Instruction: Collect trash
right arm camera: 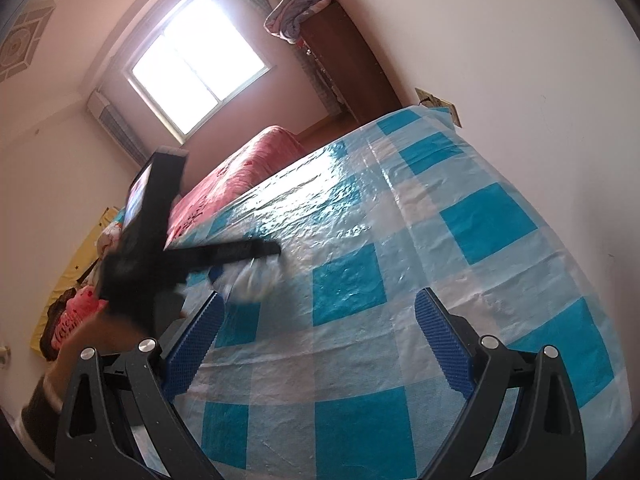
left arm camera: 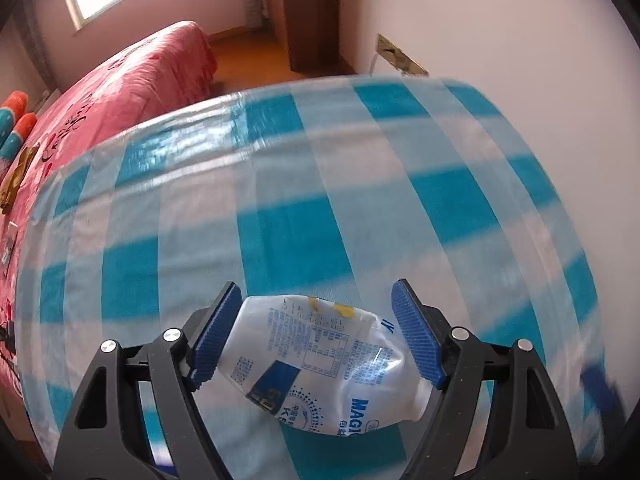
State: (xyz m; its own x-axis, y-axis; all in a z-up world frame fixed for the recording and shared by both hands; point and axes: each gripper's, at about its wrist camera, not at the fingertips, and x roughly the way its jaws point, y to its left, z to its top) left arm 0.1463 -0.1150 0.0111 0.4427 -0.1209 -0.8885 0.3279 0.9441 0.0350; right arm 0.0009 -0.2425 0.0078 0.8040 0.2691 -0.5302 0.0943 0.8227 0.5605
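The left claw (left arm camera: 316, 334) hangs steeply over a crumpled white milk pouch (left arm camera: 320, 368) with blue print, which lies on the blue-and-white checked tabletop (left arm camera: 360, 208) at about 6 o'clock in the left wrist view. Its jaws are partly open and straddle the pouch: the left pad (left arm camera: 216, 340) seems to touch, or nearly touch, the pouch's edge at 9 o'clock, while the right pad (left arm camera: 416, 336) stands just clear at 3 o'clock near the narrow neck end. So the pouch is between the jaws but, as I judge it, not yet gripped. The step in hand looks to be the pinch itself. To do it well, bring the pads low enough to catch the body of the pouch and not only its raised crease, then close evenly so the thin, slippery film folds between the ribbed pads and does not squirt out toward 12 o'clock. The plastic cloth is glossy and loose, so take care not to nip it along with the pouch. Lift only when both pads press firmly. The right claw (right arm camera: 316, 344) is wide open and empty, poised over bare cloth; in its view the left tool shows as a dark blur at 9 o'clock over the pale pouch (right arm camera: 250, 280).
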